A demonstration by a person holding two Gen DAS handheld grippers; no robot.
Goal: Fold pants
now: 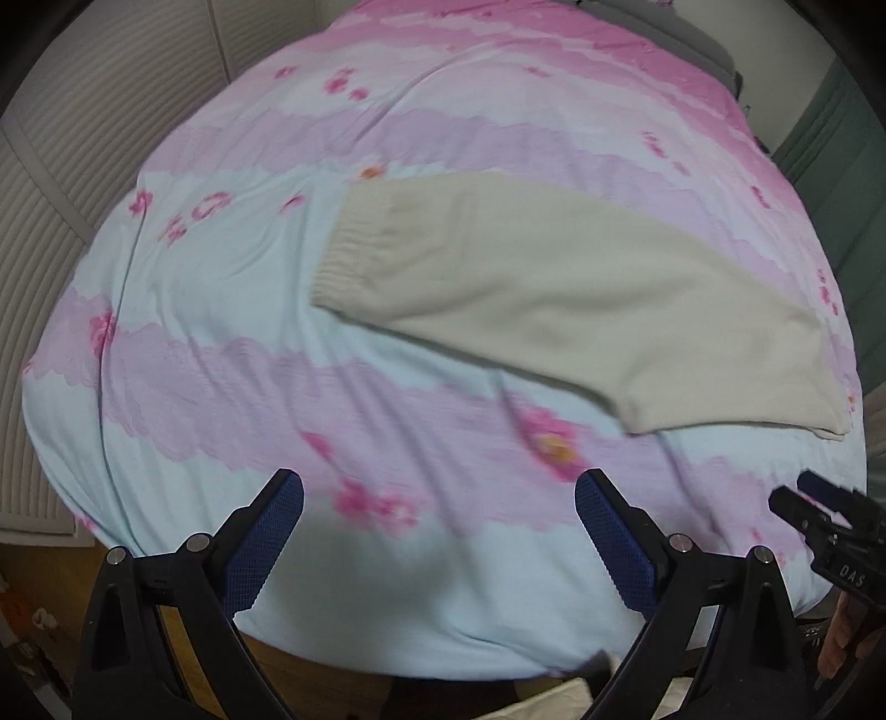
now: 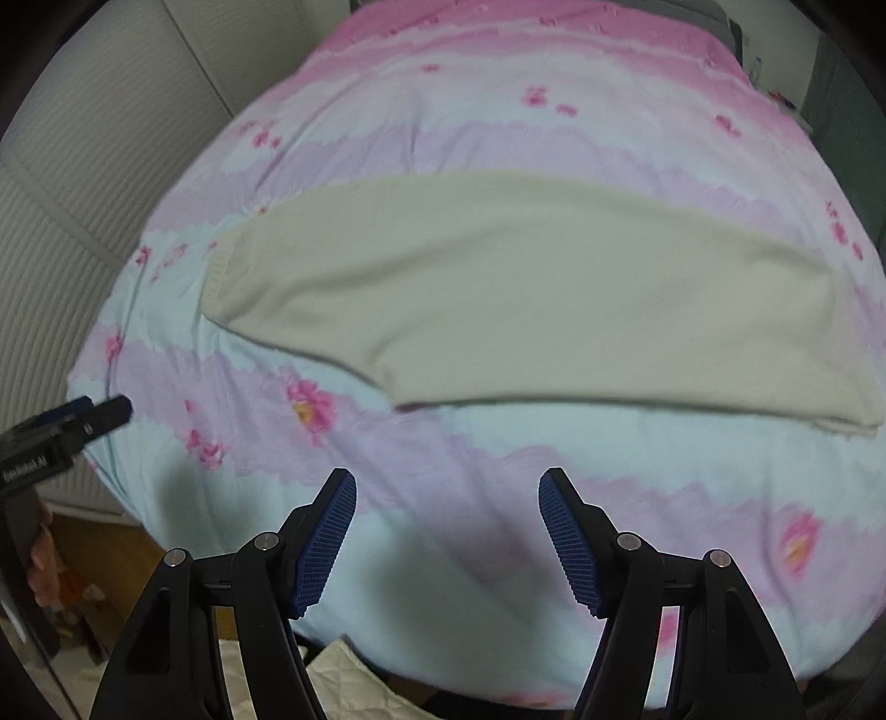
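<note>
Cream pants (image 1: 559,299) lie flat on the bed, folded lengthwise, with the elastic waistband (image 1: 338,260) at the left and the leg ends at the right. They also show in the right wrist view (image 2: 526,293). My left gripper (image 1: 440,487) is open and empty, above the bedspread short of the pants. My right gripper (image 2: 447,484) is open and empty, also short of the pants' near edge. The right gripper shows at the left wrist view's right edge (image 1: 819,509); the left gripper shows at the right wrist view's left edge (image 2: 83,415).
The bed carries a pink, lilac and pale blue flowered bedspread (image 1: 277,343). A ribbed white wall panel (image 1: 61,183) stands left of the bed. Grey bedding (image 1: 686,33) lies at the far end. Wooden floor (image 1: 310,670) shows below the near bed edge.
</note>
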